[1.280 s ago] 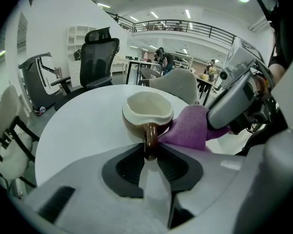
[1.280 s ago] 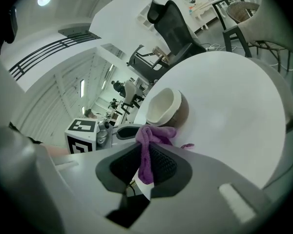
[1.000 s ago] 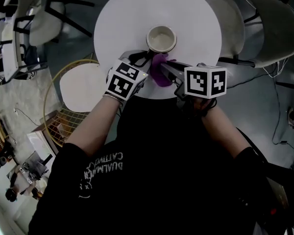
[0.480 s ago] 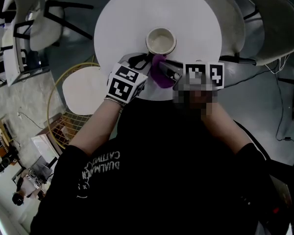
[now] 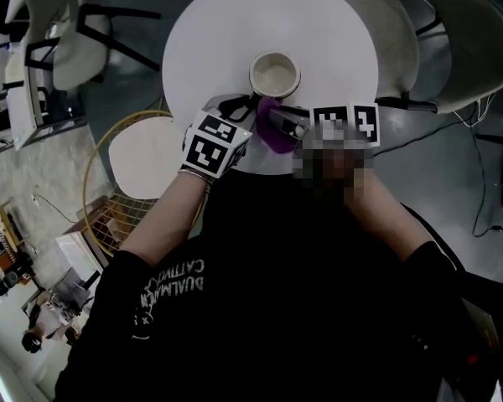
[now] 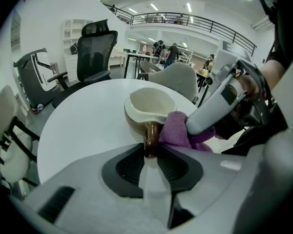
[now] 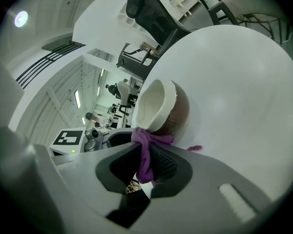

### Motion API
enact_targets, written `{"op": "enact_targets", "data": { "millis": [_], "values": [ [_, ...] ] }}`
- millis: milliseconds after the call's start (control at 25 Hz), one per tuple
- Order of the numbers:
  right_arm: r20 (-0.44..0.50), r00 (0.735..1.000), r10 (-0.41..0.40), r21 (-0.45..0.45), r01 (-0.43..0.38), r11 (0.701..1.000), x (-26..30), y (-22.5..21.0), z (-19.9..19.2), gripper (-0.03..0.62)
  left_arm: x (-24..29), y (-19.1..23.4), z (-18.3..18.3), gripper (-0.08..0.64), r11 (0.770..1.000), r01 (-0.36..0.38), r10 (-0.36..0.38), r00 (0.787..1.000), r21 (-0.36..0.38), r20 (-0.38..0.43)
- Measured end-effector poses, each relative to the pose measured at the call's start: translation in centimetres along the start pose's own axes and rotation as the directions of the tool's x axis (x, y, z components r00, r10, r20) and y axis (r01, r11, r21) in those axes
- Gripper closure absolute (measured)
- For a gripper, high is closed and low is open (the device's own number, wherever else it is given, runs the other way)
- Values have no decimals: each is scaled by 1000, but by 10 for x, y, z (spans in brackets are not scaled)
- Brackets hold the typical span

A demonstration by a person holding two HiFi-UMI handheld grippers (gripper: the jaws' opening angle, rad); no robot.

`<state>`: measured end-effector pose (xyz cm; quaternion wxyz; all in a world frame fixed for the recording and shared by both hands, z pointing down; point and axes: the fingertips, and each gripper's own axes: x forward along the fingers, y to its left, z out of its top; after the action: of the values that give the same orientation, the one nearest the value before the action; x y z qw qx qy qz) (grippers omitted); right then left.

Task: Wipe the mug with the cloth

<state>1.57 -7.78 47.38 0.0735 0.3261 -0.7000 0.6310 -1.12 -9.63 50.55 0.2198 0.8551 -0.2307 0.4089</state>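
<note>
- A cream-lined brown ceramic mug (image 5: 275, 74) stands upright on a round white table (image 5: 226, 23), in the upper middle of the head view, toward the table's near edge.
- The left gripper (image 6: 151, 152) comes in from the lower left of the head view. In the left gripper view its two dark pads are clamped on the mug's brown loop handle (image 6: 151, 139), at the centre of the frame.
- The right gripper (image 7: 144, 165) has its jaws closed on a purple fleecy cloth (image 7: 142, 152), which hangs as a narrow fold between the pads, just below the middle of the right gripper view.
- The free end of the cloth bunches against the mug's brown outer wall, touching it just beside the handle.
- A small purple scrap (image 7: 195, 148) lies on the tabletop just right of the cloth.
- A black mesh office chair (image 6: 95, 48) stands beyond the table, upper left in the left gripper view.
</note>
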Motion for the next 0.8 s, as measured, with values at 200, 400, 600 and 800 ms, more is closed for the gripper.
{"op": "enact_targets", "data": {
  "millis": [200, 400, 600, 800],
  "values": [
    [-1, 1000, 5, 9, -5, 1000, -1, -3, -1, 535, -1, 1, -1, 477, 1000, -3, 3, 1000, -22, 6],
    [-6, 1000, 9, 22, -8, 1000, -3, -8, -1, 534, -1, 0, 1, 476, 999, 1, -1, 1000, -42, 11],
    [-14, 1000, 12, 25, -12, 1000, -6, -11, 0, 534, 0, 0, 1, 477, 999, 0, 0, 1000, -34, 1],
    [-24, 1000, 13, 27, -13, 1000, -8, -12, 0, 534, -2, -1, 1, 477, 1000, -2, 2, 1000, -27, -7]
  ]
}}
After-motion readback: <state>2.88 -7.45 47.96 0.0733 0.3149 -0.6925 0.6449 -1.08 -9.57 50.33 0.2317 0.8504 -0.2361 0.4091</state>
